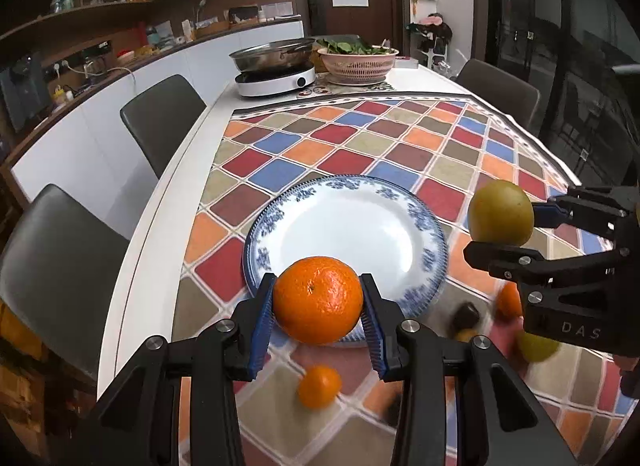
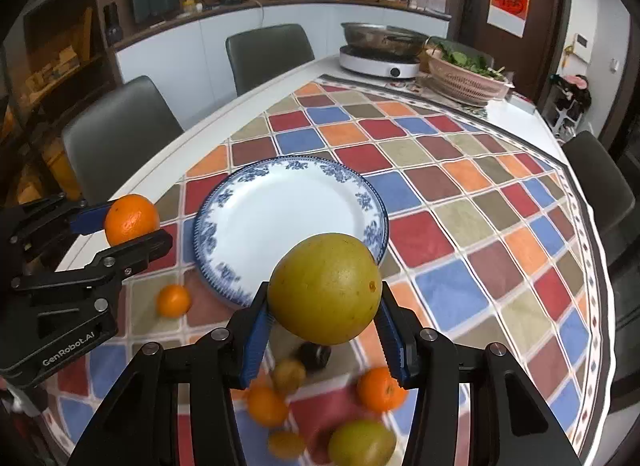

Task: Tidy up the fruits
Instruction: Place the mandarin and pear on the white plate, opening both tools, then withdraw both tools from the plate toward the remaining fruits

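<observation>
**Both jaws loaded, plate ahead**

Both jaws are clamped on fruit: my left gripper [image 1: 319, 300] pinches an orange [image 1: 319, 300] across its middle, and my right gripper [image 2: 325, 308] pinches a larger yellow-green fruit [image 2: 325, 288] the same way. Both are lifted clear of the desk [image 1: 160, 225].

Just beyond the left jaws lies the blue-rimmed plate [image 1: 424, 225], nothing on it; its near rim sits directly behind the orange. From the right wrist view the plate is ahead and a little to the left of the jaws. Below and behind both jaws, loose fruit sits on the checked cloth [image 2: 460, 225] — a small orange [image 1: 319, 386] under the left jaws, and several more oranges, greenish pieces and one dark fruit [image 2: 316, 354] under the right.

I judge the orange to be light, with a pebbled skin that gives a little, so the ribbed blue pads [image 1: 262, 326] should hold it without much force. The yellow-green fruit looks heavier and smoother — it fills the jaws, so I would keep the hold across its widest part. Both are round and will probably roll on the glazed plate, so I'd release them low, and the china would not take a knock well.
</observation>
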`<state>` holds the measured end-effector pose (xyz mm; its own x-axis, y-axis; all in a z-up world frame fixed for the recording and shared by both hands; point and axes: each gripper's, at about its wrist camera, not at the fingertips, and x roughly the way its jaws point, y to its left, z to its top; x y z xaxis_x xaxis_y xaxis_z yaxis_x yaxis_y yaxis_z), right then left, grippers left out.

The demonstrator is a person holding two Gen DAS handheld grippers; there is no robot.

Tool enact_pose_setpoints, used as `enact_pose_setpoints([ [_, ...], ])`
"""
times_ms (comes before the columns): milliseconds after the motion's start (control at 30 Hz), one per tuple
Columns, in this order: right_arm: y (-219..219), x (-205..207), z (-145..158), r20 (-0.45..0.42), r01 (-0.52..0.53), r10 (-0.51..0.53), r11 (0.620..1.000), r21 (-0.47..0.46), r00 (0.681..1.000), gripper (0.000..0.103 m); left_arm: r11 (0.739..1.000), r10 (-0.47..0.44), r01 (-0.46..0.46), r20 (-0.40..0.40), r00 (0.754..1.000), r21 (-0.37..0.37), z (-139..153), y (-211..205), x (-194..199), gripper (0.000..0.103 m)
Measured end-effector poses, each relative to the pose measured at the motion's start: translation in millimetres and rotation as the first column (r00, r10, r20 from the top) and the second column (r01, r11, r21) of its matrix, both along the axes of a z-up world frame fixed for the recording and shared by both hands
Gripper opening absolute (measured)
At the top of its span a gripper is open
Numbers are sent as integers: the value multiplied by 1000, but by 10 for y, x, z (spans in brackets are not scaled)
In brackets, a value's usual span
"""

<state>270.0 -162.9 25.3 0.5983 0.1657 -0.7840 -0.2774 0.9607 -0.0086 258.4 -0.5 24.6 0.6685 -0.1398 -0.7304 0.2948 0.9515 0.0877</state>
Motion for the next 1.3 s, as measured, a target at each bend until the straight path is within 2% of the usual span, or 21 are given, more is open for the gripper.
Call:
enact_pose_setpoints([
  [133, 51, 316, -102, -25, -18, 17, 999, -31, 1000, 50, 1000, -13, 13, -22, 1000, 2, -120, -5, 318, 40],
  [367, 180, 798, -372, -88, -49, 42, 996, -77, 995, 50, 1000, -9, 9, -113, 994, -2, -398, 6, 805, 40],
  [567, 264, 1015, -569, -143, -67, 52, 992, -106, 988, 50, 1000, 4, -2, -178, 984, 9, -642, -17, 1018, 40],
  [700, 268, 1064, -630, -164, -72, 54, 992, -105, 985, 50, 1000, 5, -5, -207, 978, 0, -699, -18, 1056, 40],
  [733, 265, 1070, -635, -164, -70, 52, 992, -104, 985, 50, 1000, 5, -4, -209, 978, 3, -697, -24, 1055, 41],
  [833, 268, 1052, -586, -131, -66, 51, 992, -107, 990, 50, 999, 16, -6, -201, 979, 47, -664, -45, 1031, 63],
  [1000, 211, 945, -429, -96, -36, 26, 993, -111, 995, 55, 999, 35, -30, -181, 983, 34, -463, 21, 899, 63],
  [1200, 47, 641, -191, -26, 28, -30, 995, -96, 999, 56, 995, 60, -51, -94, 994, 90, -140, -18, 538, 63],
  [1300, 4, 457, -68, 0, 32, -32, 997, -71, 999, 65, 994, 52, -46, -61, 997, 96, 14, -66, 361, 63],
])
